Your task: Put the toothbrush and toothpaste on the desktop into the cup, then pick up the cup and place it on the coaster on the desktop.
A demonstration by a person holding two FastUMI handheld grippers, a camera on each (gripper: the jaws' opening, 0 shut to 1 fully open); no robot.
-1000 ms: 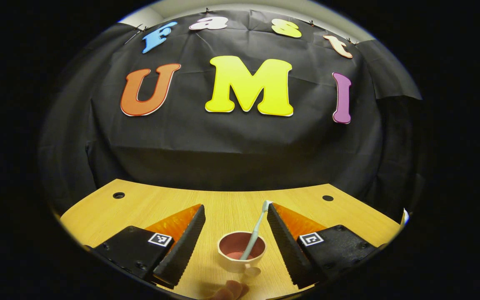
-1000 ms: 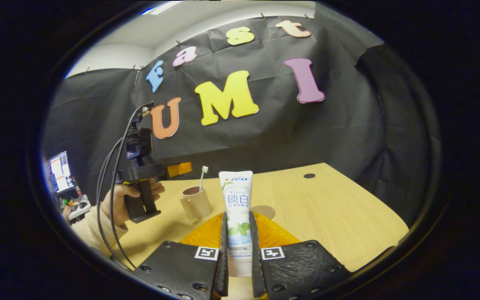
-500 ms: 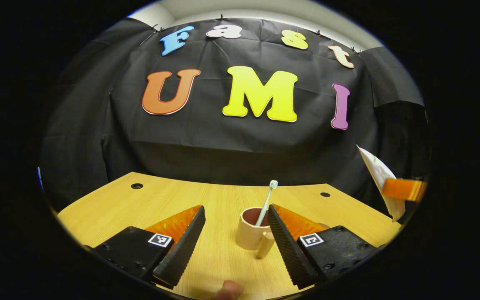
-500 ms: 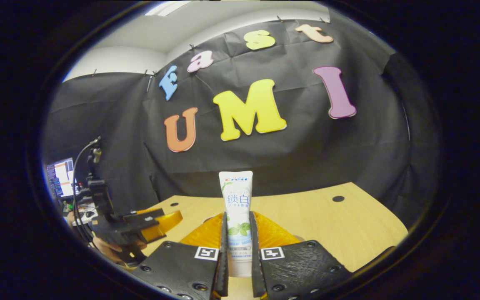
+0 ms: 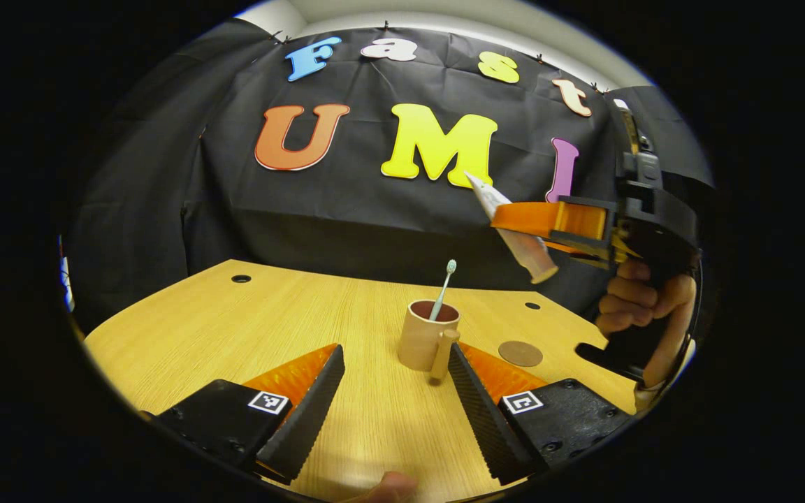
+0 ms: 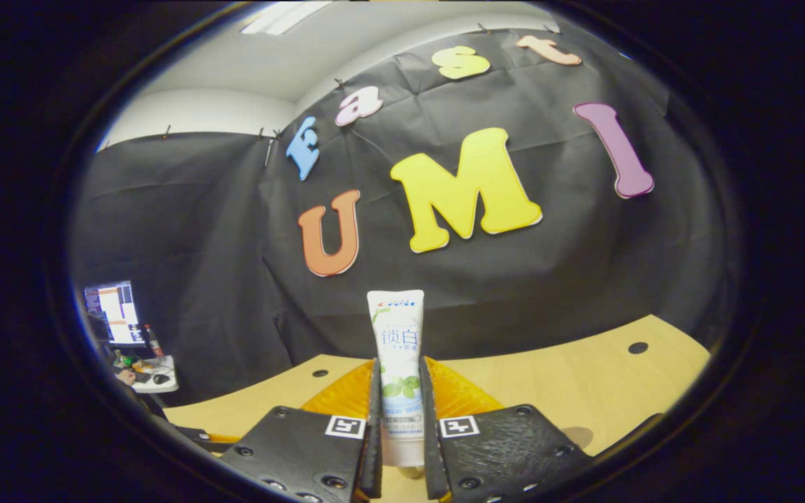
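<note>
A light wooden desktop (image 5: 249,328) with small dark round holes spreads before a black cloth wall. In the left gripper view, a tan ceramic cup (image 5: 422,341) with a reddish inside stands upright just past twelve o'clock of the left gripper (image 5: 393,391), its handle turned toward the camera. A pale blue-green toothbrush (image 5: 442,289) leans in the cup, bristles up. A flat round brown coaster (image 5: 520,353) lies on the wood at three o'clock of the cup, near but apart. The left gripper's fingers stand spread wide, empty. At two o'clock, high above the cup, the right gripper (image 5: 539,234), held by a hand (image 5: 636,311), clamps a white toothpaste tube (image 6: 400,367) between both fingers; in the right gripper view the tube stands upright, flat end up.
</note>
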